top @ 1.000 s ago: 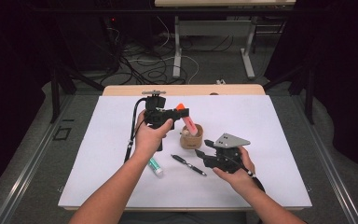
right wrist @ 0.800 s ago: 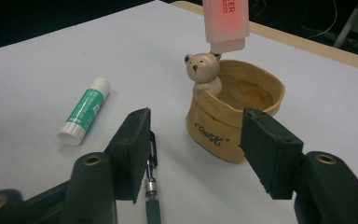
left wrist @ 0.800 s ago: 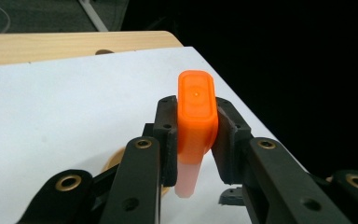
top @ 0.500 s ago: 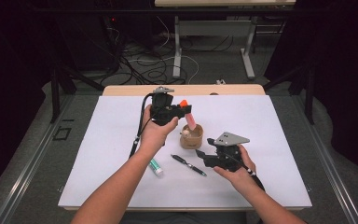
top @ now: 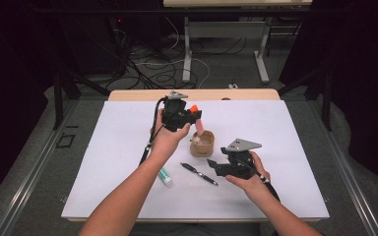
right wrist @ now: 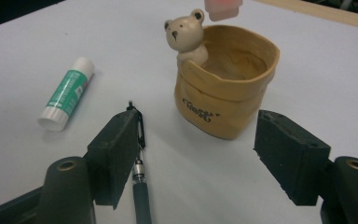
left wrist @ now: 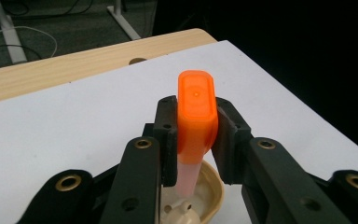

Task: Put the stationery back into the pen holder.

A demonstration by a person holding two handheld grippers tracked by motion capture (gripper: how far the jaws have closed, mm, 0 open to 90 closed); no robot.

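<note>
A tan paper-bag-shaped ceramic pot with a bear figure [right wrist: 223, 93] stands on the white sheet. Over its mouth, the left gripper [left wrist: 193, 135] clamps a translucent pink tube with a glossy orange cap [left wrist: 195, 116]. The right gripper [right wrist: 205, 154], jaws just opening and empty, hovers near a slim black pen [right wrist: 140, 182]

The left gripper [top: 193, 114] is raised above the table on an outstretched forearm, its jaws clamped tight (pads pressed in from both sides on what they hold). The right gripper [top: 216, 166] sits low near the table, hand [top: 248, 178] cupped beneath it, jaws parted with nothing between them, having just been opening.
</note>
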